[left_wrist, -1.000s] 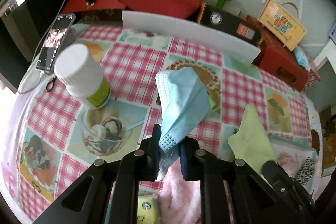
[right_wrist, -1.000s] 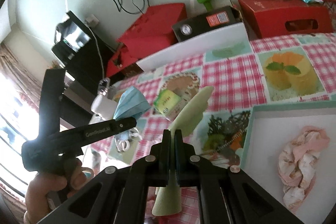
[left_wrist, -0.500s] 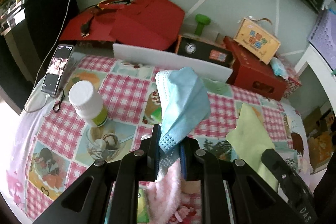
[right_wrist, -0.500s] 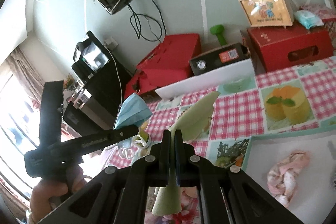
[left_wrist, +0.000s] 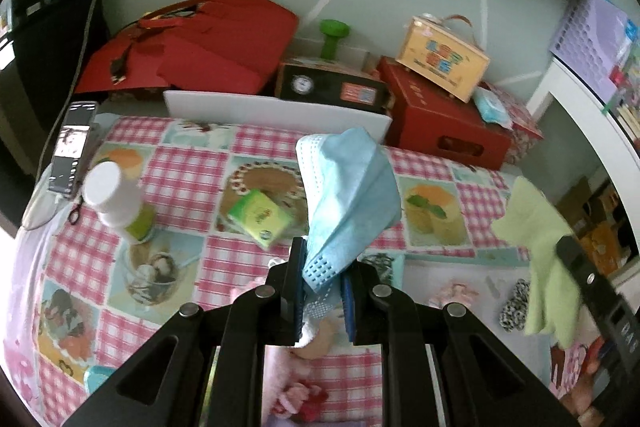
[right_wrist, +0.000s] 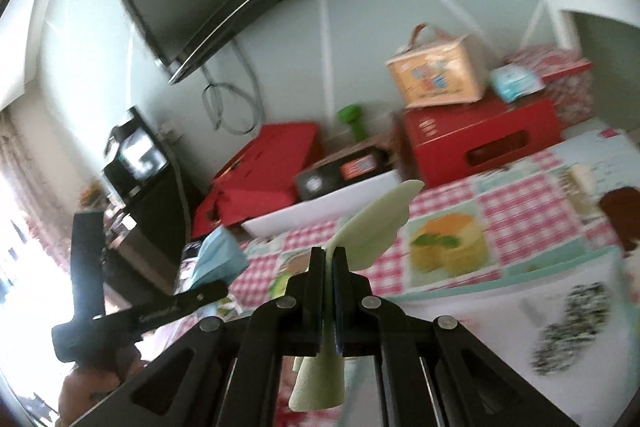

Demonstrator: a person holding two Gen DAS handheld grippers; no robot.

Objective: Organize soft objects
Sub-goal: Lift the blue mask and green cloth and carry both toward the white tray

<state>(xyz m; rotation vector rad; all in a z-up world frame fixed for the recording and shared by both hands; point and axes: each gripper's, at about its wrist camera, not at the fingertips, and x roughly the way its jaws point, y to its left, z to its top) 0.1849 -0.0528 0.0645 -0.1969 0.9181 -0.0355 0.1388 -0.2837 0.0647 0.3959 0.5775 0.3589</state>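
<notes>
Both jaws clamped: left gripper (left_wrist: 320,279) pinching blue mask (left_wrist: 348,195), right gripper (right_wrist: 329,291) pinching green cloth (right_wrist: 372,227), both aloft; white tray (right_wrist: 480,311) lying right, nearer the right.

light blue pleated face mask (left_wrist: 348,187) | pale green soft cloth (right_wrist: 372,227) | pink-and-white checked tablecloth with food prints (left_wrist: 188,179) | red cardboard box (left_wrist: 440,123) | black-and-white speckled fabric piece (right_wrist: 572,323)

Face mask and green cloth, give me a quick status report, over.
Left gripper shut on face mask, held above the table. Right gripper shut on green cloth. Nothing blocking either.
</notes>
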